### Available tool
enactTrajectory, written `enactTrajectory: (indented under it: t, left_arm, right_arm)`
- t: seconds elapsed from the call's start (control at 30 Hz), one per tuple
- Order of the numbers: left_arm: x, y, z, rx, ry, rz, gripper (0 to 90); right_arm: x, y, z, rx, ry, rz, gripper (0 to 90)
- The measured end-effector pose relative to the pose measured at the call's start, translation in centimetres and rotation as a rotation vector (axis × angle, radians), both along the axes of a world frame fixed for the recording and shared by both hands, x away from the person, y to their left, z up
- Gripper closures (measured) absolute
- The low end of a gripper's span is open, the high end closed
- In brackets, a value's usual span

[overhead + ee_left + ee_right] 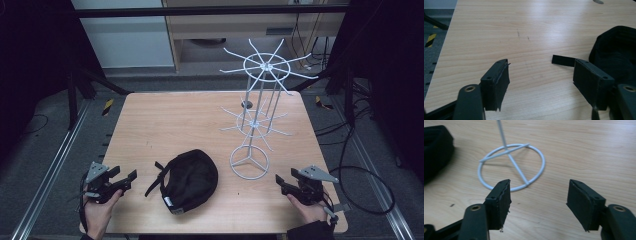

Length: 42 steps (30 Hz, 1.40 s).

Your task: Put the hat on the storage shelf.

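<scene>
Black cap (191,180) on tabletop (175,120), strap end toward left hand-held gripper (125,180), the nearer; right hand-held gripper (283,182) beside wire rack (250,162); both jaws agape, empty.

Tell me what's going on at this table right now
A person sits at a wooden table with a gripper in each hand. The left gripper and the right gripper are both open and hold nothing, resting near the front edge. Between them lies a black cap with its strap trailing toward the left gripper. A white wire rack stands upright beyond the right gripper. Nothing is being touched yet.
</scene>
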State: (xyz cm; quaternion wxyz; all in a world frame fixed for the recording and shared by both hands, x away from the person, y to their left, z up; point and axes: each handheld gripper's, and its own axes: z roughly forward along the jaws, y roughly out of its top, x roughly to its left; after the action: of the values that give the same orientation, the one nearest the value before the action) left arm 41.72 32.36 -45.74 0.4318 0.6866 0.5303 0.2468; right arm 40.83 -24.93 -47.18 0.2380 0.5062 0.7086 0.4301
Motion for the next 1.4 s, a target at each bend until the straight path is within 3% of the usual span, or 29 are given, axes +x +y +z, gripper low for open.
enactTrajectory:
  t: [0.13,0.23,0.4,0.53,0.6,1.03,1.17,1.4]
  left_arm:
    - [-0.7,-0.6,0.3,-0.017,-0.007,-0.027,40.2]
    - [-1.6,-2.0,0.8,-0.022,-0.013,-0.082,46.3]
    - [-2.1,-3.6,1.1,-0.019,-0.001,-0.133,51.8]
    - [-2.3,-4.2,1.1,-0.023,0.017,-0.145,55.4]
    - [-2.4,-4.7,1.1,-0.016,0.028,-0.161,56.3]
    - [-2.6,-7.5,0.6,-0.008,0.102,-0.222,55.7]
    - [-2.7,-8.2,0.4,0.009,0.117,-0.225,54.4]
    - [-2.6,-8.7,0.0,0.028,0.151,-0.227,51.5]
  right_arm:
    - [-0.4,0.8,0.1,0.007,0.005,0.046,37.8]
    - [-0.8,2.3,0.2,0.000,0.021,0.101,40.1]
    - [-1.0,4.8,0.7,0.023,0.014,0.173,42.0]
    - [-1.1,6.2,1.0,0.038,0.011,0.204,43.3]
    - [-1.1,7.4,1.3,0.059,0.004,0.225,44.3]
    - [0.4,13.1,1.8,0.061,0.000,0.329,43.7]
    - [1.0,14.3,2.0,0.054,-0.010,0.338,43.5]
    - [3.2,16.5,1.6,0.041,0.014,0.321,43.7]
